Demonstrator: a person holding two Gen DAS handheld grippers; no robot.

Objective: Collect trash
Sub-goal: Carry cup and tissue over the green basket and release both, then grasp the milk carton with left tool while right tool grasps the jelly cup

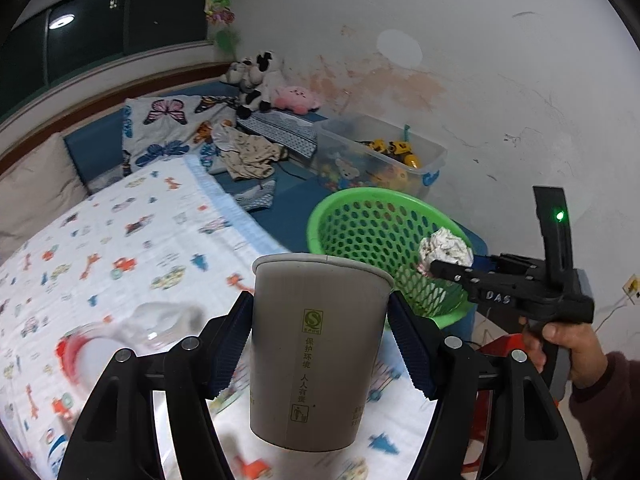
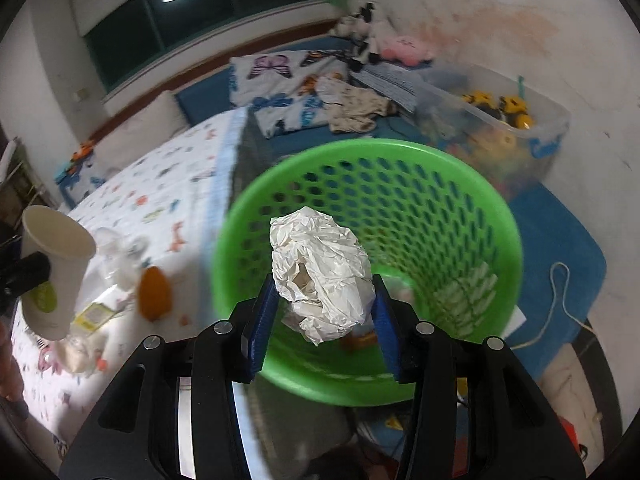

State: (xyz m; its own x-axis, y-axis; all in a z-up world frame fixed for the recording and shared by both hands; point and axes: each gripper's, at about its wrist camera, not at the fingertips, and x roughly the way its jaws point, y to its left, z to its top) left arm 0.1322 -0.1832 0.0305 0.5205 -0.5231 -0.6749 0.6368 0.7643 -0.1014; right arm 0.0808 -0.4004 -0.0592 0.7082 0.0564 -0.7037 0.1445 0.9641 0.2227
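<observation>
Right gripper [image 2: 324, 304] is pinching 1 crumpled white paper ball [image 2: 320, 276] between its 2 blue pads [image 2: 262, 320], holding it above the open mouth of 1 green basket [image 2: 496, 216]. Seen from the left wrist camera, that same gripper [image 1: 434, 266] is reaching in from the right with the ball [image 1: 445, 249] hanging over the basket's near rim [image 1: 360, 194].

Left gripper [image 1: 320, 344] is clamping 1 paper cup [image 1: 316, 344] by its sides, upright, mouth up, over the patterned bedsheet [image 1: 120, 240]. The cup is sitting left of the basket and apart from it. In the right wrist view the cup [image 2: 56, 272] is showing at the far left edge.

Judging by the layout, the step in hand is dropping the paper ball into the basket. The next move is calling for the right pads to spread so the ball falls inside the rim; the ball is looking roughly centred over the opening in the right view, though nearer the rim in the left view. After that, the cup is probably needing to travel right, across to the basket.

Other loose items are lying on the sheet: 1 orange piece [image 2: 154, 294], 1 small yellow packet [image 2: 94, 314] and some clear crumpled plastic [image 2: 120, 256], too blurred to count. A few scraps are already sitting in the basket bottom; their number is unclear.
</observation>
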